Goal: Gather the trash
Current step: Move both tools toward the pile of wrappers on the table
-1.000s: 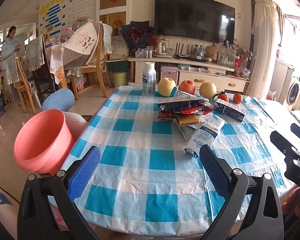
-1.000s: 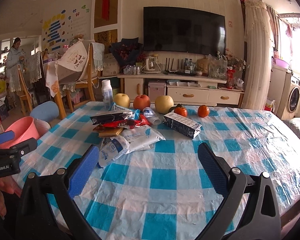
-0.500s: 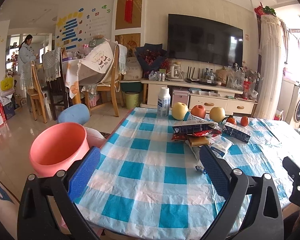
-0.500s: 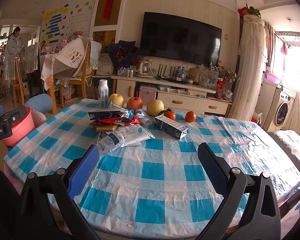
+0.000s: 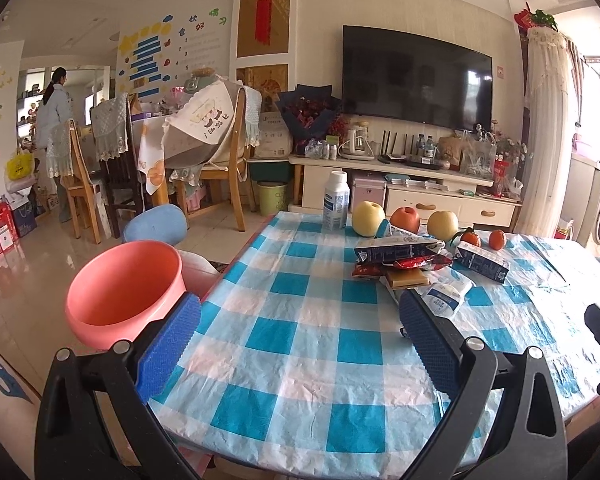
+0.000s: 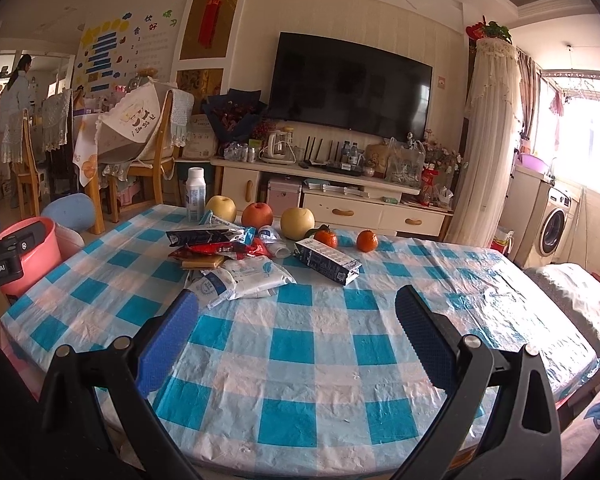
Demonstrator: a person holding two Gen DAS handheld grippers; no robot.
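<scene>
A pile of wrappers (image 5: 400, 254) lies on the blue checked table (image 5: 300, 320), also in the right wrist view (image 6: 216, 246). White pouches (image 6: 244, 276) and a dark carton (image 6: 326, 260) lie beside it. A pink bin (image 5: 124, 284) stands at the table's left edge. My left gripper (image 5: 296, 344) is open and empty above the table's near left part. My right gripper (image 6: 296, 340) is open and empty over the near middle, short of the pile.
A white bottle (image 5: 336, 200), apples (image 5: 368, 218) and small oranges (image 6: 366, 240) stand at the far side. Chairs (image 5: 220, 152) and a TV cabinet (image 5: 400, 188) are beyond. A person (image 5: 54, 120) stands far left. A blue stool (image 5: 156, 224) sits behind the bin.
Both grippers have pulled back and risen from the table, so the pile looks farther away and more of the room shows. Both stay open.
</scene>
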